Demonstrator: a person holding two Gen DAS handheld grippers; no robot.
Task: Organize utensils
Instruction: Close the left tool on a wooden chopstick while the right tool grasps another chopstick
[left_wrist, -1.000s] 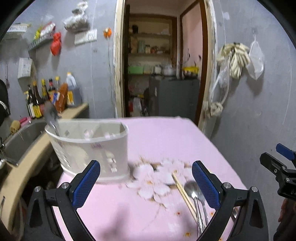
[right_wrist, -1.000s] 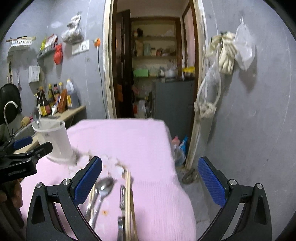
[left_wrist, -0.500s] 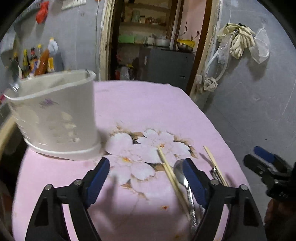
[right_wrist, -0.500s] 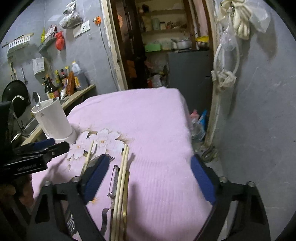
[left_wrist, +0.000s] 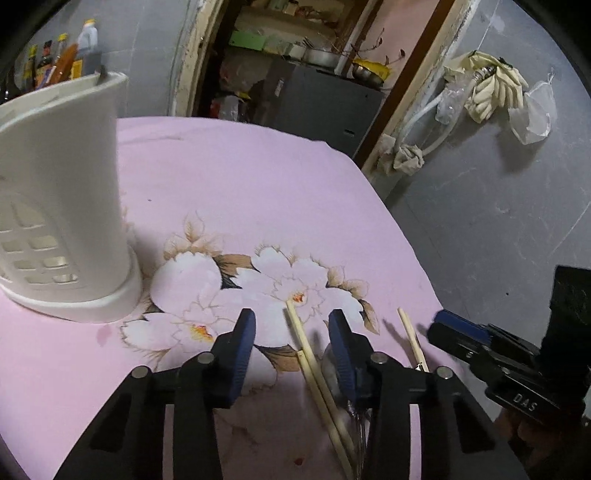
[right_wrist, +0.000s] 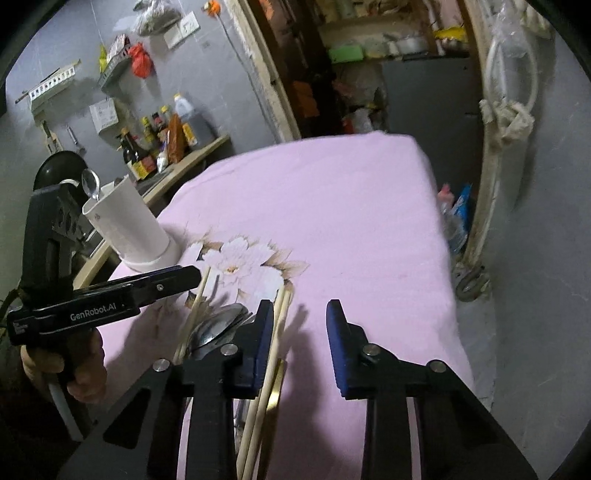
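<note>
Both tongs point down at a counter (left_wrist: 240, 192) covered in a pink cloth with a flower print.

Left tongs (left_wrist: 291, 334): jaws have just been closing and now stand partly apart over the flower print. A pair of wooden chopsticks (left_wrist: 314, 369) runs up between the jaws, nearer the right-hand pad; neither pad touches it. Grasping nothing.

Right tongs (right_wrist: 300, 332): jaws have likewise just been closing, with a gap between them. Only bare pink cloth lies between the pads. A second pair of chopsticks (right_wrist: 271, 354) passes just beside the left-hand pad, partly behind it; contact cannot be judged from this view. Nothing gripped.

Utensils: the loose ones lie near the counter's front edge, between the two tongs. Metal spoons (right_wrist: 218, 326) are heaped between the two chopstick pairs. A brass-coloured piece (right_wrist: 276, 391) lies under the second pair, possibly a handle, too hidden to tell.

White utensil holder (left_wrist: 62, 206): upright on the counter's left side, well apart from the loose utensils. One spoon (right_wrist: 91, 183) stands in it, bowl up.

A hand (right_wrist: 83, 363) holds the left tongs' grip.
</note>
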